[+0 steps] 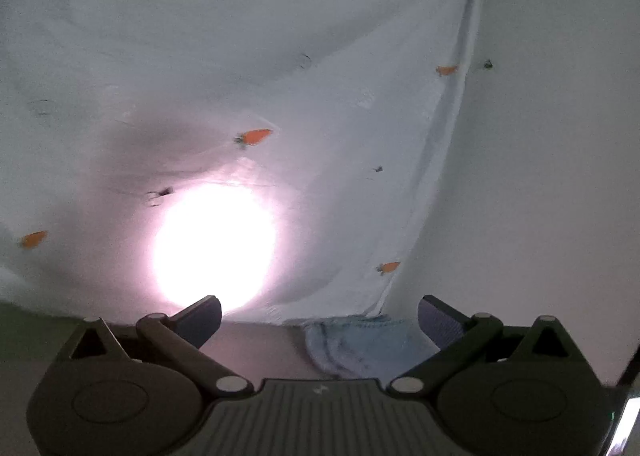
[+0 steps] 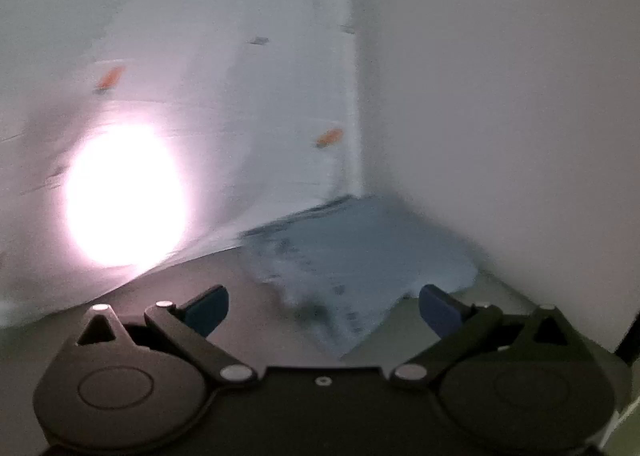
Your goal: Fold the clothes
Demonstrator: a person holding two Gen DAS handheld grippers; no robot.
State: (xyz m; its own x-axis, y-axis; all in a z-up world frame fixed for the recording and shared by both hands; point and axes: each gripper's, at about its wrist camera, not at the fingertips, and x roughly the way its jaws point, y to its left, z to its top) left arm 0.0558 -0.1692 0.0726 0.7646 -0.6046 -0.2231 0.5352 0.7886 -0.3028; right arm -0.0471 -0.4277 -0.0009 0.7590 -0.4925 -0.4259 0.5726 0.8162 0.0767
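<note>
A pale blue-white cloth with small orange carrot prints point(image 1: 280, 56) fills most of the left wrist view, with a seam or edge point(image 1: 452, 128) running down its right side. My left gripper point(image 1: 320, 320) is open and empty just in front of it. A folded light blue garment point(image 1: 360, 344) lies between and beyond its fingers. In the right wrist view the same printed cloth point(image 2: 240, 96) is blurred on the left, and the light blue garment point(image 2: 360, 244) lies ahead. My right gripper point(image 2: 324, 308) is open and empty in front of that garment.
A bright round glare point(image 1: 214, 244) shines on or through the cloth; it also shows in the right wrist view point(image 2: 124, 196). A plain white surface point(image 1: 552, 176) fills the right side of both views point(image 2: 500, 96). A dark surface point(image 2: 224, 276) lies below the cloth.
</note>
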